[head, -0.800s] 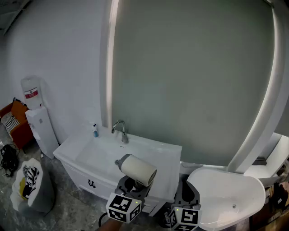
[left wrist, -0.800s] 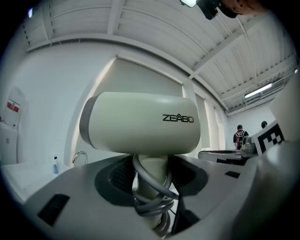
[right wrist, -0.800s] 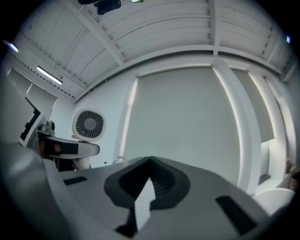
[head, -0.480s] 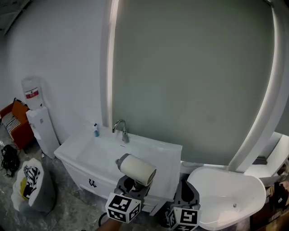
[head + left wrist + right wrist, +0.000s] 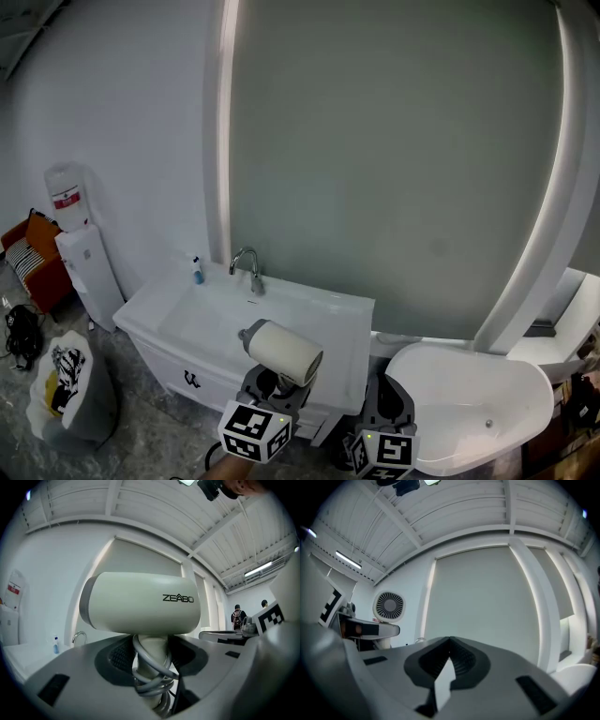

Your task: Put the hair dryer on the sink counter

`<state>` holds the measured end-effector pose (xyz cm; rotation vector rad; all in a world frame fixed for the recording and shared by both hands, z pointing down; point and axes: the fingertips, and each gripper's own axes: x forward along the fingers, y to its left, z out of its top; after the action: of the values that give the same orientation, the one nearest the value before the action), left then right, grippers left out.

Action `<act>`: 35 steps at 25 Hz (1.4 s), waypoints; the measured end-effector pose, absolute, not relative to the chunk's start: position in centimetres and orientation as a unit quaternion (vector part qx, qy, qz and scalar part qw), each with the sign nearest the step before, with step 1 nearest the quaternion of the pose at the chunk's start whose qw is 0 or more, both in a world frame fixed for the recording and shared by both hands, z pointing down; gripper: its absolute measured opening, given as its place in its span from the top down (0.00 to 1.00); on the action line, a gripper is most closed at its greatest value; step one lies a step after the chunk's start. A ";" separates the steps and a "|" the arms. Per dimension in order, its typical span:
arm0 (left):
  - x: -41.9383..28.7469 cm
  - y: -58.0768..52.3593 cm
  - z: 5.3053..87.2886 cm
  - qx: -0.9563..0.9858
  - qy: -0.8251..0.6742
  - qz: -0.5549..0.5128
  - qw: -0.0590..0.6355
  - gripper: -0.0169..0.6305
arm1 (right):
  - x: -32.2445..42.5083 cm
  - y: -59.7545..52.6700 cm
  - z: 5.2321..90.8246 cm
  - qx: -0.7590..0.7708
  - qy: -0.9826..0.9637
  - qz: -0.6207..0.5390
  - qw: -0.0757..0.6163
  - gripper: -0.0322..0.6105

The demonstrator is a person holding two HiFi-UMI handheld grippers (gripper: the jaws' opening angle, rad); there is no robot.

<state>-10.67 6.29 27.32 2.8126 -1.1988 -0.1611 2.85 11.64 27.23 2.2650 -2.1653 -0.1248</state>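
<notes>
Now we clamp the hair dryer (image 5: 284, 352) by its cord-wrapped handle (image 5: 152, 651) in our left gripper (image 5: 273, 382), so it rides steady, aloft near the sink counter (image 5: 349, 328); our right gripper (image 5: 387, 401) is closed, empty.

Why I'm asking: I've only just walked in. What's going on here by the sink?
A person holds a gripper in each hand. The left gripper is clamped on the handle of a cream hair dryer, its cord wound round the handle, and holds it upright at the front of the white sink counter. It is not yet set down. The right gripper is shut and empty.
</notes>
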 end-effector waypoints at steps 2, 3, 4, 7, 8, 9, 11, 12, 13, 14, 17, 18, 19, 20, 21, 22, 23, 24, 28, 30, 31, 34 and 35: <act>-10.4 6.5 27.1 0.917 -0.394 -0.052 0.036 0.66 | 3.2 11.9 27.3 0.721 -0.692 -0.039 0.002 0.92; -10.3 6.5 26.8 0.916 -0.396 -0.054 0.035 0.66 | 3.3 11.9 27.2 0.719 -0.694 -0.038 0.001 0.92; -10.1 6.5 26.5 0.915 -0.398 -0.056 0.033 0.66 | 3.5 11.9 27.2 0.716 -0.697 -0.037 0.000 0.92; -9.2 6.8 26.0 0.913 -0.404 -0.058 0.027 0.66 | 4.3 12.0 27.5 0.708 -0.706 -0.037 -0.003 0.92; -8.8 6.9 26.0 0.911 -0.407 -0.057 0.025 0.66 | 4.7 12.1 27.7 0.705 -0.708 -0.036 -0.003 0.92; -8.5 7.1 26.1 0.910 -0.410 -0.056 0.024 0.66 | 5.0 12.3 27.8 0.703 -0.710 -0.035 -0.004 0.92; -8.0 7.4 26.3 0.907 -0.415 -0.058 0.027 0.66 | 5.7 12.6 27.8 0.698 -0.715 -0.030 -0.008 0.92; -7.7 7.5 26.3 0.906 -0.419 -0.059 0.028 0.66 | 6.0 12.7 27.8 0.696 -0.717 -0.028 -0.009 0.92; -7.5 7.6 26.4 0.904 -0.422 -0.060 0.029 0.66 | 6.3 12.7 27.8 0.694 -0.720 -0.026 -0.008 0.92; -7.3 7.6 26.4 0.903 -0.425 -0.060 0.028 0.66 | 6.6 12.7 27.9 0.693 -0.721 -0.026 -0.005 0.92; -6.6 7.7 26.7 0.901 -0.428 -0.056 0.027 0.66 | 7.4 12.7 28.5 0.691 -0.723 -0.021 -0.002 0.92; -6.4 7.7 26.7 0.901 -0.429 -0.054 0.026 0.66 | 7.6 12.6 28.7 0.690 -0.724 -0.019 -0.001 0.92; -6.2 7.7 26.8 0.901 -0.431 -0.052 0.025 0.66 | 7.8 12.5 28.8 0.689 -0.725 -0.019 0.001 0.92; -6.1 7.7 26.8 0.900 -0.432 -0.052 0.024 0.66 | 7.9 12.4 28.9 0.687 -0.726 -0.018 -0.001 0.92; -5.9 7.6 26.8 0.899 -0.433 -0.053 0.023 0.66 | 8.0 12.3 29.0 0.685 -0.728 -0.018 -0.005 0.92; -5.8 7.4 26.8 0.899 -0.434 -0.055 0.022 0.66 | 8.2 12.1 28.9 0.684 -0.729 -0.019 -0.009 0.92; -5.7 7.2 26.8 0.898 -0.435 -0.057 0.022 0.66 | 8.3 11.9 28.9 0.683 -0.730 -0.021 -0.010 0.92; -5.6 6.9 26.8 0.898 -0.435 -0.058 0.022 0.66 | 8.5 11.7 28.9 0.683 -0.730 -0.022 -0.009 0.92; -5.0 5.4 27.4 0.899 -0.433 -0.057 0.031 0.66 | 9.3 10.2 29.3 0.688 -0.725 -0.022 0.000 0.92; -4.8 4.2 27.9 0.900 -0.431 -0.055 0.035 0.66 | 9.6 9.1 29.7 0.693 -0.721 -0.019 0.003 0.92; -4.7 3.5 28.2 0.900 -0.430 -0.054 0.037 0.66 | 9.7 8.4 29.9 0.694 -0.720 -0.017 0.004 0.92; -4.3 1.3 28.9 0.902 -0.426 -0.050 0.042 0.66 | 10.2 6.3 30.5 0.697 -0.717 -0.012 0.008 0.92; -4.2 0.4 29.1 0.903 -0.425 -0.050 0.043 0.66 | 10.3 5.5 30.7 0.699 -0.715 -0.010 0.009 0.92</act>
<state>-4.19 0.44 29.09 2.7611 -1.2982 -0.1517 10.29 5.49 30.66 2.1841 -2.2340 -0.0302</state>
